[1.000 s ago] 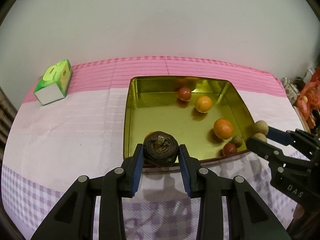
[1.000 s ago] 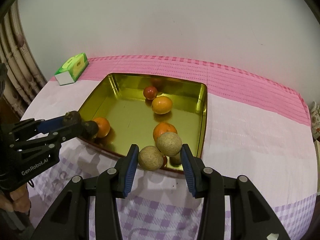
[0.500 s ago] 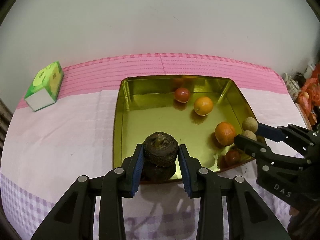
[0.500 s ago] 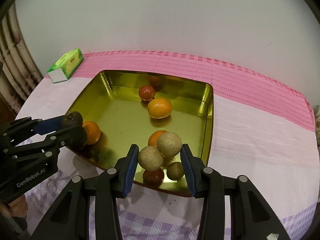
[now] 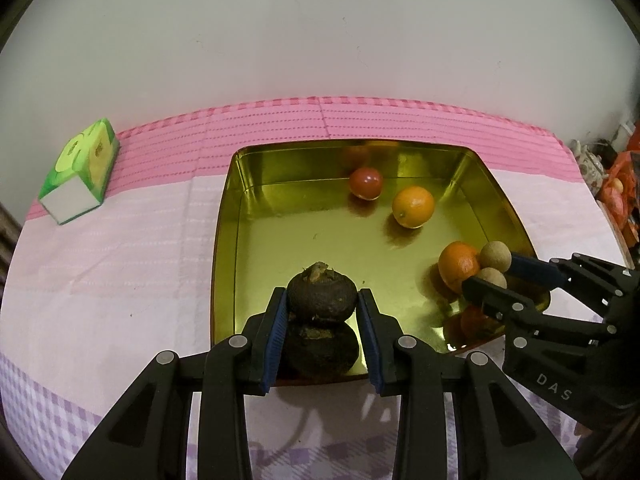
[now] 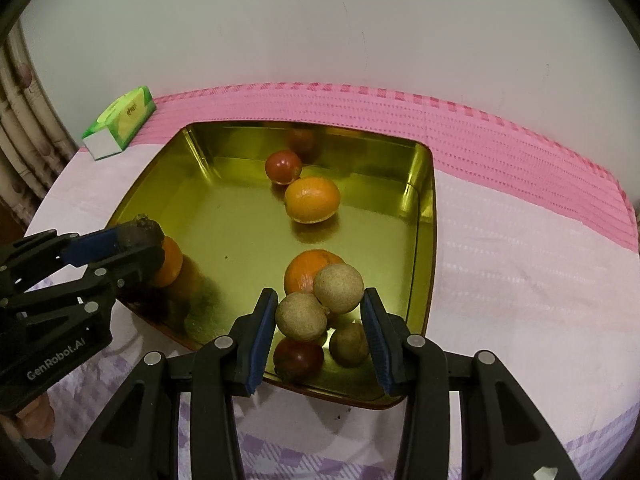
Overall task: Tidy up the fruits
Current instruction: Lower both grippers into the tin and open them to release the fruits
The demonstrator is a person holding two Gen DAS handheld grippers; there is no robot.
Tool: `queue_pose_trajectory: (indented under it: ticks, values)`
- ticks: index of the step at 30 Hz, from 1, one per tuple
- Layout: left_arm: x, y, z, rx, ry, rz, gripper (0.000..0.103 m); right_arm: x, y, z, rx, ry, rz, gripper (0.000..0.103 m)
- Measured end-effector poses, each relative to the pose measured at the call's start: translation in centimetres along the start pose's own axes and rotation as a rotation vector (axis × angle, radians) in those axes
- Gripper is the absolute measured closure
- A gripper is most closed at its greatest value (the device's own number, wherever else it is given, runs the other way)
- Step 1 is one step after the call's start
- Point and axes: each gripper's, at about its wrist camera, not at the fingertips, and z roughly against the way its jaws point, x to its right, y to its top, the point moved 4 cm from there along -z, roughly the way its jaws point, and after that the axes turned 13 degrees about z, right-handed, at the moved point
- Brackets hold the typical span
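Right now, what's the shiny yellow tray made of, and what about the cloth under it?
The tray looks like thin metal with a polished gold finish: its walls and floor mirror the fruit, such as the orange reflected below itself. The tablecloth looks like soft woven fabric, matte, with pink stripes and a purple check pattern; it could be a coated cloth, hard to tell.

Plain white wall [image 5: 320, 32] behind the desk [image 5: 100, 260]; pink-and-lilac cloth [image 6: 520, 264] covers it; curtain folds [image 6: 20, 120] beyond its left edge.
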Motion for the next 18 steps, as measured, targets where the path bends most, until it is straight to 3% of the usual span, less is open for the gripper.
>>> queue_pose_trajectory:
  ticks: [18]
  values:
    - [0.00, -0.12, -0.25, 0.000, 0.027, 0.014, 0.067, 0.21, -0.13, 0.04, -0.011, 0.013, -0.013, 0.063]
